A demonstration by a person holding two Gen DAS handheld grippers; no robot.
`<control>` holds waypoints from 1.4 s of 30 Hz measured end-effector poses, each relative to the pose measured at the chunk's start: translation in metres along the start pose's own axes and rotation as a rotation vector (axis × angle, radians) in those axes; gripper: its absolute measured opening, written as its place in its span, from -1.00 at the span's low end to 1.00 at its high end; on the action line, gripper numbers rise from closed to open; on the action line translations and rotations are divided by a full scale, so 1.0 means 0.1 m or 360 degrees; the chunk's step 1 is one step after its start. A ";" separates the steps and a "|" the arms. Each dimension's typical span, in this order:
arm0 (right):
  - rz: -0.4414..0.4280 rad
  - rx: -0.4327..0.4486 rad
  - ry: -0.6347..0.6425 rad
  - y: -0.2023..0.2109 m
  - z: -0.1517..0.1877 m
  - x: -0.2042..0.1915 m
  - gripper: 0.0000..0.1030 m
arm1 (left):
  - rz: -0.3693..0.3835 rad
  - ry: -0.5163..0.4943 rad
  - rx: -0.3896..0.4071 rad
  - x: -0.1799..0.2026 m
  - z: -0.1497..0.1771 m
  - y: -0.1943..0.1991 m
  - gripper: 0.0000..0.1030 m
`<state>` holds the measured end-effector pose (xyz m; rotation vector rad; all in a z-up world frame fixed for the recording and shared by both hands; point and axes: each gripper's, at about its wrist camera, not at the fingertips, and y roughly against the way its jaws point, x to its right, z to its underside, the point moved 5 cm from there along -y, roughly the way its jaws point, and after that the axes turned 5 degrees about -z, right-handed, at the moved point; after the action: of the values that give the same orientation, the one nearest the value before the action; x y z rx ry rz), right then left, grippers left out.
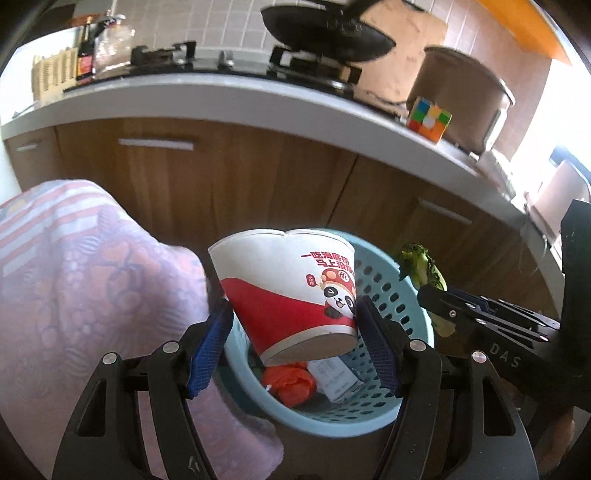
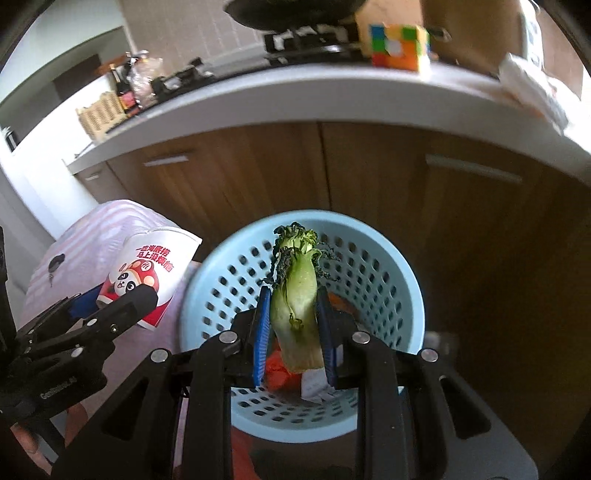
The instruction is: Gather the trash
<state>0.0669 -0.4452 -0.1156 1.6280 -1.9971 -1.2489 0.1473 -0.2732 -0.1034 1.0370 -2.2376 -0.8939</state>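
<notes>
My left gripper (image 1: 293, 326) is shut on a red and white paper noodle cup (image 1: 291, 291) with a panda print, held tilted above the light blue perforated basket (image 1: 399, 291). The same cup (image 2: 147, 273) shows at the left of the right wrist view, in the left gripper (image 2: 110, 306). My right gripper (image 2: 291, 321) is shut on a green leafy vegetable stalk (image 2: 295, 291), leaves up, over the basket (image 2: 391, 258). That stalk (image 1: 424, 266) and the right gripper (image 1: 439, 310) appear at the right of the left wrist view. Inside the basket lie a crumpled red wrapper (image 1: 291, 380) and a small white carton (image 1: 336, 376).
A wooden cabinet front (image 1: 236, 173) under a grey counter (image 1: 240, 96) stands right behind the basket. On the counter are a gas hob with a black wok (image 1: 325, 33), a colour cube (image 1: 428, 118), a pot (image 1: 461, 103) and bottles (image 1: 85, 55). A patterned pink cloth (image 1: 81, 295) sits left of the basket.
</notes>
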 end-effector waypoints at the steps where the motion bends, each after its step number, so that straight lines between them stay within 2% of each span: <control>1: -0.0004 -0.0008 -0.0014 -0.01 0.02 0.02 -0.57 | 0.0006 -0.0002 -0.0013 0.01 0.01 -0.05 0.31; 3: -0.0017 -0.0033 -0.0039 -0.06 0.04 0.07 -0.56 | -0.0003 -0.0009 -0.0023 0.02 0.03 -0.10 0.34; 5: -0.0025 -0.0050 -0.0041 -0.08 0.05 0.11 -0.54 | -0.0023 -0.0026 -0.0043 0.03 0.05 -0.15 0.52; 7: -0.0007 -0.0037 -0.0039 -0.08 0.04 0.13 -0.25 | -0.0041 -0.0031 -0.0045 0.03 0.07 -0.17 0.60; 8: -0.0009 -0.0016 -0.0038 -0.05 0.04 0.13 0.03 | -0.0045 -0.0030 -0.0046 0.02 0.07 -0.17 0.61; 9: -0.0006 0.0005 -0.0036 -0.02 0.04 0.12 0.07 | -0.0044 -0.0026 -0.0048 0.01 0.09 -0.16 0.61; 14: -0.0036 0.0066 0.0015 0.11 0.02 0.01 0.07 | -0.0045 -0.0009 0.0001 -0.03 0.10 -0.01 0.61; 17: -0.0066 0.0121 0.0063 0.25 0.03 -0.13 0.07 | -0.0055 -0.0006 0.0076 -0.04 0.13 0.20 0.61; 21: -0.0068 0.0232 0.0156 0.49 0.06 -0.31 0.07 | -0.0140 -0.0037 0.0218 -0.03 0.17 0.59 0.64; 24: -0.0067 0.0350 0.0234 0.71 0.12 -0.43 0.07 | -0.0129 -0.0057 0.0337 -0.02 0.21 0.91 0.71; 29: -0.0026 0.0521 0.0274 0.99 0.23 -0.56 0.07 | -0.0311 -0.0008 0.0537 -0.09 0.32 1.38 0.75; 33: 0.0033 0.0687 0.0304 1.24 0.29 -0.64 0.07 | -0.0390 0.0029 0.0617 -0.17 0.43 1.54 0.75; 42: 0.0018 0.0749 0.0320 1.39 0.40 -0.72 0.07 | -0.0490 0.0049 0.0714 -0.15 0.62 1.78 0.75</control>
<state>-0.0283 -0.3639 -0.0133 1.8493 -2.2754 -0.6008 0.0323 -0.1522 -0.0150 1.6184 -2.3464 -0.4887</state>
